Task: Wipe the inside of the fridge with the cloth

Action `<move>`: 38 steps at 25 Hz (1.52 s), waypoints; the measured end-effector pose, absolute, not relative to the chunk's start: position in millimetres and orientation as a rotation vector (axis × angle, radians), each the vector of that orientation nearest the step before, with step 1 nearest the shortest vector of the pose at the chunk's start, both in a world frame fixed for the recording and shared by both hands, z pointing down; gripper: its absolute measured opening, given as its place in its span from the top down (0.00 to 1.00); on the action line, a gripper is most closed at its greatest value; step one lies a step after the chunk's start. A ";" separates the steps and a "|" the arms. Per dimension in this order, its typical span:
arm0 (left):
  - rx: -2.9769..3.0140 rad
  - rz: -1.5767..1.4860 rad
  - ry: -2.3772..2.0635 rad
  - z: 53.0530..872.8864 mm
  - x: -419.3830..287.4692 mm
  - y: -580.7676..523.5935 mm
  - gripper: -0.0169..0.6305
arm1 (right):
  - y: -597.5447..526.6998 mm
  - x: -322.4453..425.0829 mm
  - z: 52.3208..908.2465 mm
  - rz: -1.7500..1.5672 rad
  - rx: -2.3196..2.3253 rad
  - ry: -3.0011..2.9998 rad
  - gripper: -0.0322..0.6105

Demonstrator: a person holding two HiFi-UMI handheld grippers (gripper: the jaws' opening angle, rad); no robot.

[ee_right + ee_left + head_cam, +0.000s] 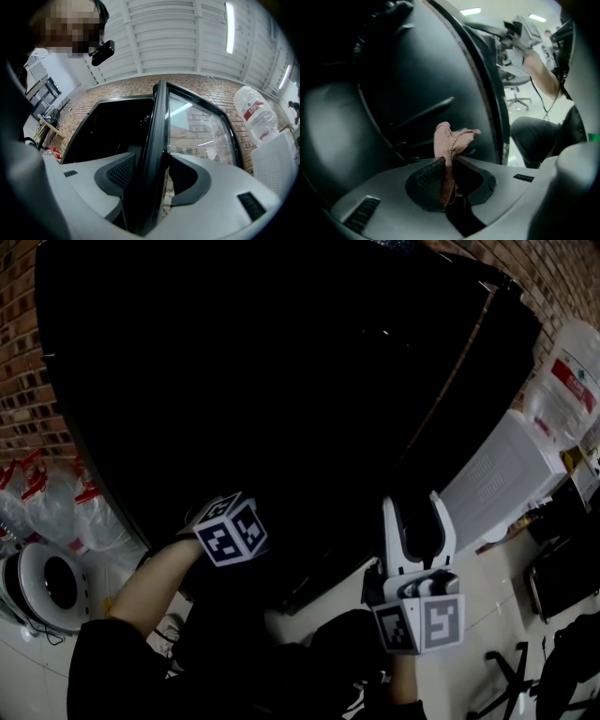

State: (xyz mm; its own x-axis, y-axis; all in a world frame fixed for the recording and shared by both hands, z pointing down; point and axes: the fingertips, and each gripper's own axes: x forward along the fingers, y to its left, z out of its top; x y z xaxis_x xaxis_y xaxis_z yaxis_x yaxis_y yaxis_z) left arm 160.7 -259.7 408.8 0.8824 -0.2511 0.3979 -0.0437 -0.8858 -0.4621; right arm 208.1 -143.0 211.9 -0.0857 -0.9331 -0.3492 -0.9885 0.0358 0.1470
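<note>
Cloth (451, 138): pink, knitted edge, pinched between the pads of the left gripper (447, 163). Jaws pressed together on it; a bunched tuft sticks up past the tips, and the rest runs down between the pads.

The cloth sits inside the fridge (234, 362), in front of a dark, curved inner wall with faint ridges. Contact between cloth and wall: cannot tell.

Right gripper (152, 161): jaws closed on the edge of the fridge door (157, 122), with one pad on each face of the black frame. The glass pane (199, 124) lies to the right of the frame, with brick showing through it.

Views compared:
- Head view: the cabinet reads as one black mass and no cloth is visible. Only the left marker cube (232, 529) and the forearm show at the opening. The right gripper's prongs straddle the door edge.
- Left gripper view: the only one showing the cloth and the grip on it.
- Right gripper view: shows the open door edge-on, the brick wall (117, 89) behind, and a large water bottle (255, 115) at right.
</note>
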 end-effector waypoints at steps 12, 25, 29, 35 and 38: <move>-2.557 -0.716 -0.083 419.6 158.8 -249.8 0.91 | -144.6 209.2 209.4 0.520 -2.018 2.139 0.62; -2.418 -0.847 0.073 432.6 203.6 -284.4 0.91 | -145.3 210.7 210.5 0.545 -2.059 2.121 0.62; -2.425 -0.878 0.072 439.6 210.3 -297.9 0.91 | -147.4 209.6 211.7 0.549 -2.075 2.111 0.62; -2.447 -0.886 0.106 442.8 217.2 -309.5 0.91 | -146.2 210.8 212.1 0.561 -2.084 2.103 0.62; -2.451 -0.907 0.139 445.2 216.6 -320.8 0.91 | -146.0 211.3 211.7 0.576 -2.090 2.104 0.62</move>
